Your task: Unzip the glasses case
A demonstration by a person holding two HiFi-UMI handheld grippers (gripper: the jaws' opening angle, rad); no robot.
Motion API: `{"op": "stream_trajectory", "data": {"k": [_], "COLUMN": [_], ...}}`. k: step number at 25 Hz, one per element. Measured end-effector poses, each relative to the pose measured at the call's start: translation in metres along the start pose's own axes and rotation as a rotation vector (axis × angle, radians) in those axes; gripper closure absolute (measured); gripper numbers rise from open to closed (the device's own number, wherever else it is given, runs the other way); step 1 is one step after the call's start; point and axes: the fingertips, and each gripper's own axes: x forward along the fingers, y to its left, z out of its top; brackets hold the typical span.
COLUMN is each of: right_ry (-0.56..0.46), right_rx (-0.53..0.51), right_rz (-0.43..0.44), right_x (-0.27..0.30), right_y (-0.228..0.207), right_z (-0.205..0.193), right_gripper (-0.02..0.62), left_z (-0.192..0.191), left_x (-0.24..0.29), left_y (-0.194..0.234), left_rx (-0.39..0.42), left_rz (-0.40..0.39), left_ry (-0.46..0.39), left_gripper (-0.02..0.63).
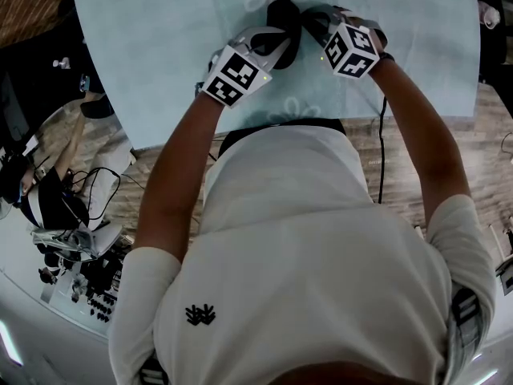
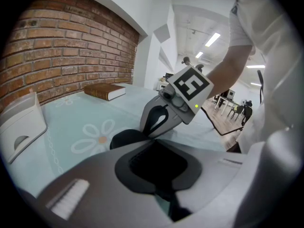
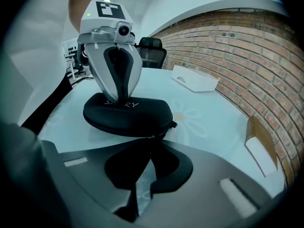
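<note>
A black zipped glasses case lies on the pale teal flowered cloth. In the right gripper view the case shows white lettering and a small zip part at its right end. My left gripper stands upright with its shut tips pressed on the case top; its own view shows the jaws closed over the case. My right gripper is shut at the zip seam on the case's near side, apparently pinching the zipper pull. From the left gripper view its tips touch the case.
A brown book lies further along the table by the brick wall. A white tray sits near the wall on the other side. A black office chair stands beyond the table. The table's near edge is close to the person's body.
</note>
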Motion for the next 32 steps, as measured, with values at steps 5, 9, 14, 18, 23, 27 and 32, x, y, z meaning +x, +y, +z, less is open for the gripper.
{"op": "stream_trajectory", "data": {"k": [5,9,14,18,23,27,32], "right_ry": [-0.009,-0.015,-0.009,-0.008,-0.005,0.002,0.011], "right_rx": [0.019,0.037,0.045,0.036,0.026,0.004,-0.039], "right_rz": [-0.009,-0.032,-0.042,-0.039,-0.037,-0.030,-0.017], "right_x": [-0.003,-0.003,0.002,0.006,0.011,0.015,0.018], "right_y": [0.000,-0.005,-0.011,-0.015,-0.019,-0.023,-0.029], "right_z": [-0.001,0.001,0.003,0.006,0.006,0.009,0.012], "right_gripper": [0.595,0.596,0.597,0.596,0.597,0.596,0.595], "left_z": [-0.001,-0.002,-0.004,-0.007,-0.009,-0.010,-0.009], "left_x": [0.000,0.000,-0.002,-0.003,-0.002,-0.002,-0.003], "left_y": [-0.001,-0.001,0.001,0.002,0.003,0.004,0.005], "left_rx": [-0.001,-0.001,-0.005,-0.011,-0.012,-0.011,-0.010], "left_rz": [-0.002,-0.004,-0.005,-0.002,-0.005,-0.008,-0.009], "left_ry": [-0.001,-0.002,-0.003,-0.006,-0.006,-0.006,-0.006], "left_gripper": [0.554,0.554,0.554,0.554,0.554,0.554,0.554]}}
